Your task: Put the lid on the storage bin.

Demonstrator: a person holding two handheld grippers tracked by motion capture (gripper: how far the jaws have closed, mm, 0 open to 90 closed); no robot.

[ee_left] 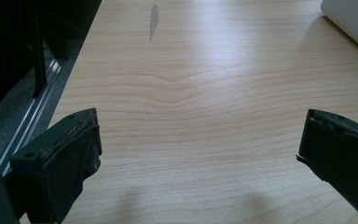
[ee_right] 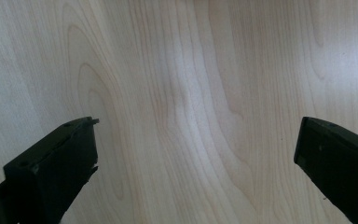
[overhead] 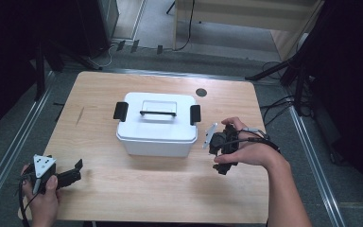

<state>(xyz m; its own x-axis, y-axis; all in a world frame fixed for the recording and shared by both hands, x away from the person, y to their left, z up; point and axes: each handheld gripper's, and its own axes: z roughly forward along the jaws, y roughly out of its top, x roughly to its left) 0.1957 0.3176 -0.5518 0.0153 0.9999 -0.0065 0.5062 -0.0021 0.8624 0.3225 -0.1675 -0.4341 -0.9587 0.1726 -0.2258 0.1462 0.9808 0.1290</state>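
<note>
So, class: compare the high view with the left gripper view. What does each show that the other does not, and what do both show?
High view alone: the whole white box, its lid on, with a black handle and black side clips; both hands; the right claw beside the box; a dark round spot on the table.

Left gripper view alone: the left claw close up, jaws wide apart with nothing between them.

Both: the wooden table, a grey streak on it, and part of the box.

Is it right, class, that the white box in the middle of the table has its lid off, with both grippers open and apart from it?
Not quite: the white box has its lid on, as the high view shows. The rest stands: the left gripper and the right gripper are open and apart from it.
</note>
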